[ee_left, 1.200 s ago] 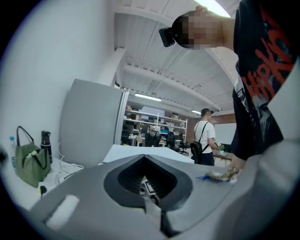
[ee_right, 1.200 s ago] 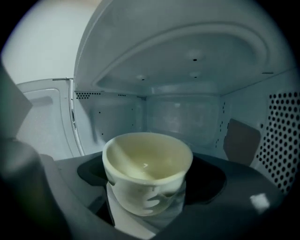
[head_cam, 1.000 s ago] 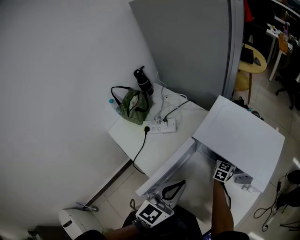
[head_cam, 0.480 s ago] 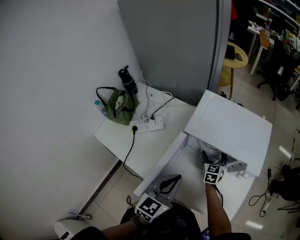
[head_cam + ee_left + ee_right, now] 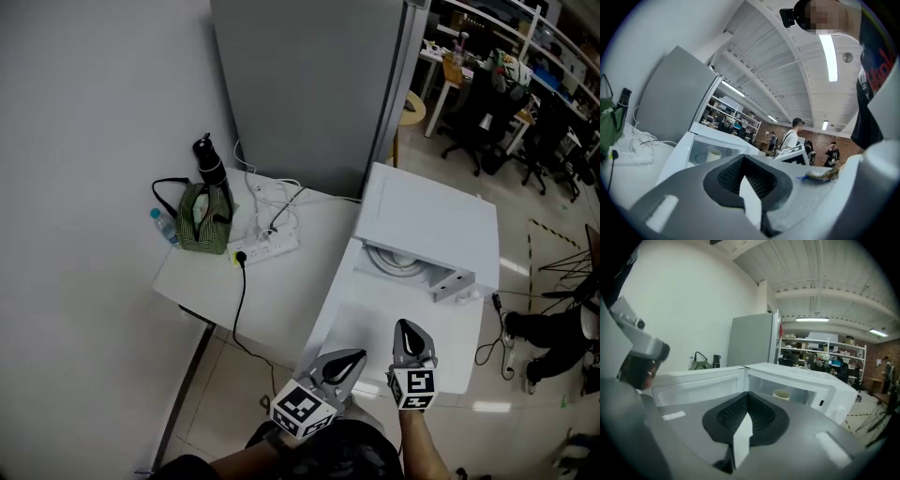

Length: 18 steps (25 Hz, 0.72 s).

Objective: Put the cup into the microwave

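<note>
The white microwave (image 5: 427, 220) stands on the table with its door (image 5: 330, 309) swung open to the left. A pale cup (image 5: 781, 393) stands inside the cavity, also visible as the cup (image 5: 714, 154) in the left gripper view; the microwave's roof hides it in the head view. My right gripper (image 5: 405, 328) is in front of the opening, clear of it. Its jaws have just been closing and are shut with nothing between them (image 5: 747, 399). To its left, my left gripper (image 5: 352, 358) is near the door's outer edge, shut and empty (image 5: 744, 164).
On the white table (image 5: 281, 291) left of the microwave lie a power strip (image 5: 265, 246) with cables, a green bag (image 5: 199, 217), a black flask (image 5: 208, 159) and a small water bottle (image 5: 163, 225). A tall grey cabinet (image 5: 300, 84) stands behind. Office chairs (image 5: 487, 103) are at back right.
My right gripper has pulled back out of the microwave towards me and risen, and its jaws have closed empty. The left gripper shifted slightly. The head view has swung.
</note>
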### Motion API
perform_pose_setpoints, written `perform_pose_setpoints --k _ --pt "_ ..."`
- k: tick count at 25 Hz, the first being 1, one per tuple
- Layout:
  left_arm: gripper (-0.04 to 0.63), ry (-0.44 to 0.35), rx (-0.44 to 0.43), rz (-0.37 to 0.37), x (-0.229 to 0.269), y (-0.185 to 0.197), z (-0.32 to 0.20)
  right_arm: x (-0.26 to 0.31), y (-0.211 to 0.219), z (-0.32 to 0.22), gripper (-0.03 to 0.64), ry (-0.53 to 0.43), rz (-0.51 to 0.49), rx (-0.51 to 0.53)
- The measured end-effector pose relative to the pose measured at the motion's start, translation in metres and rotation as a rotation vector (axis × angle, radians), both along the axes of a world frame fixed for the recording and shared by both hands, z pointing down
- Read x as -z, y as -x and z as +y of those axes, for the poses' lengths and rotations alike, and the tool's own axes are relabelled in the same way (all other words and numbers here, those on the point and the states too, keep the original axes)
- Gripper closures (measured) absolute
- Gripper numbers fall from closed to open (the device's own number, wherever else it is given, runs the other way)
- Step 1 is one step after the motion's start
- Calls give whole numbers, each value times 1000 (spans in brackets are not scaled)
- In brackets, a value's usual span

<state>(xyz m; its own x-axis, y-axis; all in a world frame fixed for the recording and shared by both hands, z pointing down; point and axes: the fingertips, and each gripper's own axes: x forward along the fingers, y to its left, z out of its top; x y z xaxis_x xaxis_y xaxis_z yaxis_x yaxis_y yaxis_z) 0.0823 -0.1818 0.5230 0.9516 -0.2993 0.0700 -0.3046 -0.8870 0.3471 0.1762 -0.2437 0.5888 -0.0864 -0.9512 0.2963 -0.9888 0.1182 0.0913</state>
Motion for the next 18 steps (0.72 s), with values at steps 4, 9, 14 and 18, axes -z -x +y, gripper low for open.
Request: perform_pose_setpoints --k 4,9,14,18 --pt "592 -25 -86 28 -12 16 24 32 21 56 612 -49 -52 -100" --pt "592 -32 -244 49 3 9 75 64 29 126 612 -85 -53 -206" --pt "592 -80 -308 41 21 5 127 78 36 173 612 -113 -68 -238" --pt "592 -109 -291 7 27 -2 170 89 43 218 612 -157 -115 -206"
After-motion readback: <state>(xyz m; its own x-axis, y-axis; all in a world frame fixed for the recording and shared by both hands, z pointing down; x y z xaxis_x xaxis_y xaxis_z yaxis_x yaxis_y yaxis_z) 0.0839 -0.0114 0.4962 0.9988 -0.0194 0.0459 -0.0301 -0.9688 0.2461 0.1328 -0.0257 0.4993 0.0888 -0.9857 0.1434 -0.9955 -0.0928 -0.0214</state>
